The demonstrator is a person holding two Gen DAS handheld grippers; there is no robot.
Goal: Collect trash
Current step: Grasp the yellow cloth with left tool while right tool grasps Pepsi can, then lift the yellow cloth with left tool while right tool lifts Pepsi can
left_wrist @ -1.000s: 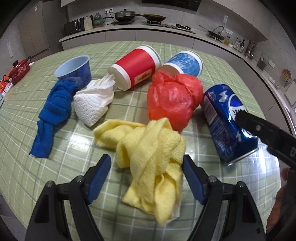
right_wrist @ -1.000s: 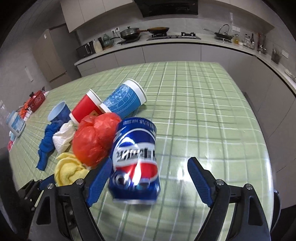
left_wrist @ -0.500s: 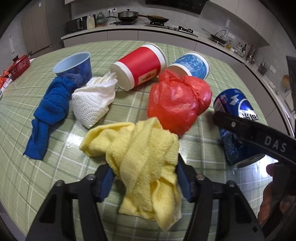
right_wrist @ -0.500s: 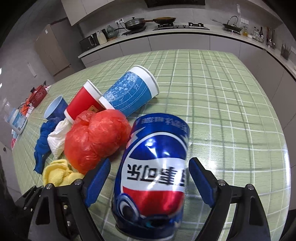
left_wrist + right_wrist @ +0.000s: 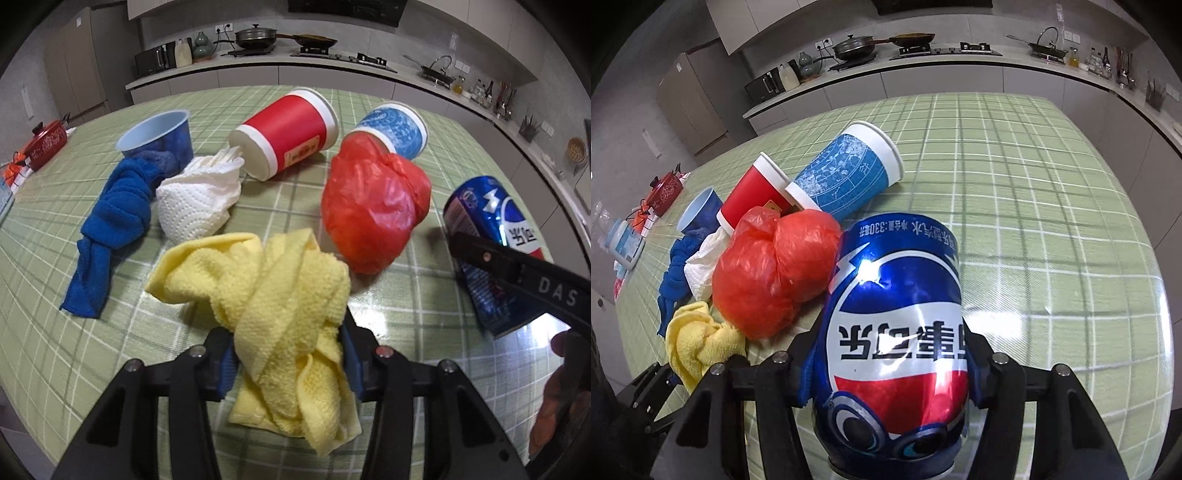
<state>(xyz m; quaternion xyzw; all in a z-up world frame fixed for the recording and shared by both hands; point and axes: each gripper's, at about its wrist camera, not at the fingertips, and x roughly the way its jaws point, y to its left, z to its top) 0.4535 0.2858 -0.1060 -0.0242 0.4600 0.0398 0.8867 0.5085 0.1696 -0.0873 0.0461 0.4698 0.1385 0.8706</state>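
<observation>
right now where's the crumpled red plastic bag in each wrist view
Left wrist view: the crumpled red plastic bag lies right of centre on the table, behind the yellow terry cloth and in front of the blue patterned paper cup.
Right wrist view: the bag lies left of centre, against the left side of the blue cola can.
Shared landmark: the blue patterned paper cup, on its side just behind the bag in both.
</observation>
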